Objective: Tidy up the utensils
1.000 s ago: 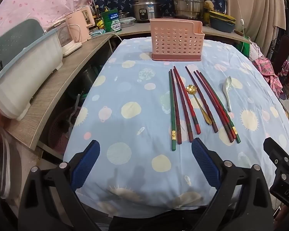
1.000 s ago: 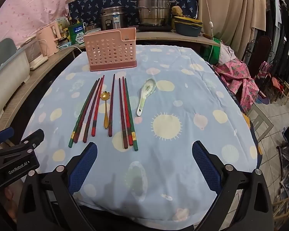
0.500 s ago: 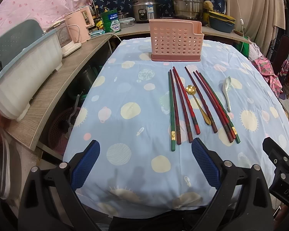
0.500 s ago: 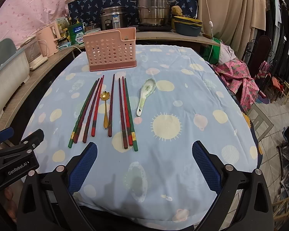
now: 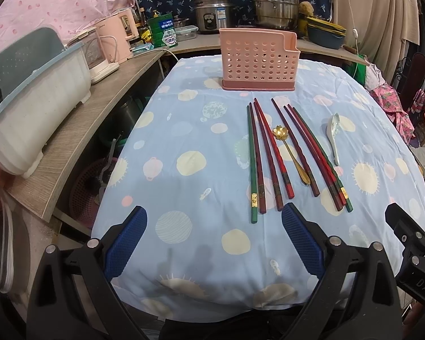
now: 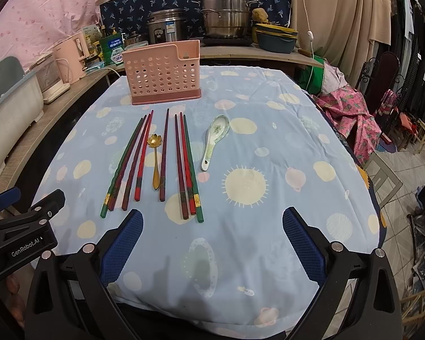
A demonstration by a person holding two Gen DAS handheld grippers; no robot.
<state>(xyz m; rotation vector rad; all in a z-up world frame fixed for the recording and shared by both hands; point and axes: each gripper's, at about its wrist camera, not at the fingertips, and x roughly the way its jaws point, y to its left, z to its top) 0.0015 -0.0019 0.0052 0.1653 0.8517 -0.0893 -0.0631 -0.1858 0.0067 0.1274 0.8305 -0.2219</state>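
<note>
- We have put nothing away: the pink basket (image 5: 259, 59) stands far on the counter (image 5: 184, 141), seemingly empty.
- Chopsticks (image 5: 272, 155), gold spoon (image 5: 291, 153) and white spoon (image 6: 215, 138) lie near it.
- Our left hand-held gripper (image 5: 214, 238) and right hand-held gripper (image 6: 212, 240) hover wide, holding nothing.

A: What blocks the middle of the frame?

B: 8 chopsticks (image 5: 272, 155) and a gold spoon (image 5: 290, 153) lie side by side on the tablecloth (image 5: 184, 130), with a ceramic spoon (image 6: 215, 138) apart at their right.

A: And the upper centre?

B: The pink utensil basket (image 5: 259, 59) stands upright just beyond the chopstick tips.

A: Free room?

B: Bare cloth at left in the left wrist view, at right in the right wrist view.
</note>
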